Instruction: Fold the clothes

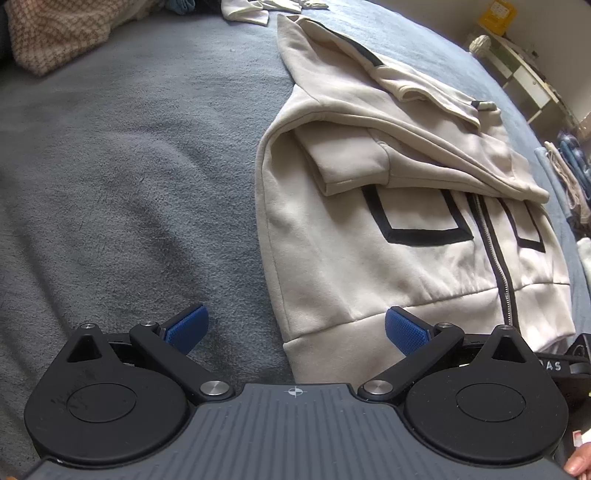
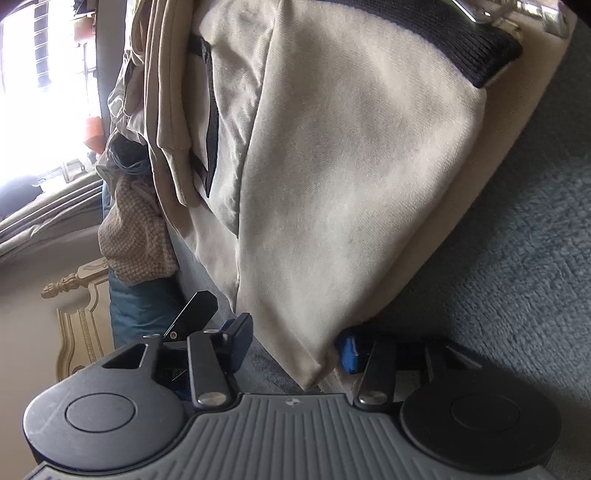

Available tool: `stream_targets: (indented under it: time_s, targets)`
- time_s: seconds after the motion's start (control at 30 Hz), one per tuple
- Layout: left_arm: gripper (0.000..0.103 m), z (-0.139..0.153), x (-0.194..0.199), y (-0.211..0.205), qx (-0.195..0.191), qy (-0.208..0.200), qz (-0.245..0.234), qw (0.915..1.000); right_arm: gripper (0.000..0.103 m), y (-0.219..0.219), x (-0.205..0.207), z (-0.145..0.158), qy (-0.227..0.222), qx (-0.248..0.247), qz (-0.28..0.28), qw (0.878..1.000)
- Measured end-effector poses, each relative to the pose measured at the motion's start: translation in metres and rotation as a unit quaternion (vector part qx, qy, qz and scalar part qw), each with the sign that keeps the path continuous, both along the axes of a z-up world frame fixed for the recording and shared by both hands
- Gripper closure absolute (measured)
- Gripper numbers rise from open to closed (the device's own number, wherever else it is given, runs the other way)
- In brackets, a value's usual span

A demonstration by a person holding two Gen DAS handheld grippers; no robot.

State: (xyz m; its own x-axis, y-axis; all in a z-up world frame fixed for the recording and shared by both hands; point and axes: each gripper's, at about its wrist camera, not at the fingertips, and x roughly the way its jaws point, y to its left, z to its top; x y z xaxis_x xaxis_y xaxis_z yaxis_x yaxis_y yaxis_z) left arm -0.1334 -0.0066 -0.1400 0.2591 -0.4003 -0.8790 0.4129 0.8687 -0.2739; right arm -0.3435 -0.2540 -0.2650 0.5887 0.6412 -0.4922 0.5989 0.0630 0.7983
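A cream zip hoodie with black trim lies on a grey-blue blanket, its sleeves folded in over the chest. In the left wrist view my left gripper hovers open over the hoodie's bottom-left hem corner, and its blue pads touch nothing. In the right wrist view, which is rolled sideways, the hoodie fills the frame. Its hem corner pokes between the jaws of my right gripper. The right blue pad sits against the fabric. The other finger stands apart from it, with blanket showing in the gap.
A checked knit cloth lies at the blanket's far left, and a white garment at the top edge. A pale shelf and piled clothes stand to the right. The right wrist view shows a carved cream bed frame.
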Motion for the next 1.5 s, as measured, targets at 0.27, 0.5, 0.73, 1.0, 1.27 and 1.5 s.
stream_targets:
  time_s: [0.27, 0.5, 0.73, 1.0, 1.27, 1.5]
  targets:
    - [0.0, 0.002, -0.001, -0.002, 0.017, -0.018, -0.003, 0.9997, 0.088, -0.018, -0.003, 0.02, -0.066, -0.029, -0.027, 0.997]
    - [0.0, 0.009, -0.007, -0.011, 0.023, -0.043, -0.029, 0.9984, 0.089, -0.033, -0.002, 0.029, -0.088, -0.048, -0.049, 0.994]
    - [0.0, 0.021, 0.009, -0.003, 0.007, -0.065, -0.016, 0.9977, 0.089, -0.038, 0.001, 0.032, -0.093, -0.055, -0.067, 0.992]
    - [0.009, 0.004, 0.027, 0.02, -0.129, 0.085, 0.023, 0.9877, 0.09, -0.039, -0.001, 0.027, -0.096, -0.035, -0.087, 0.991]
    - [0.023, -0.021, 0.02, 0.01, -0.21, 0.203, 0.009, 0.9563, 0.09, -0.036, -0.002, 0.027, -0.099, -0.026, -0.089, 0.991]
    - [0.043, -0.038, 0.019, -0.02, -0.217, 0.249, -0.022, 0.9435, 0.09, -0.03, 0.0, 0.03, -0.108, -0.025, -0.076, 0.991]
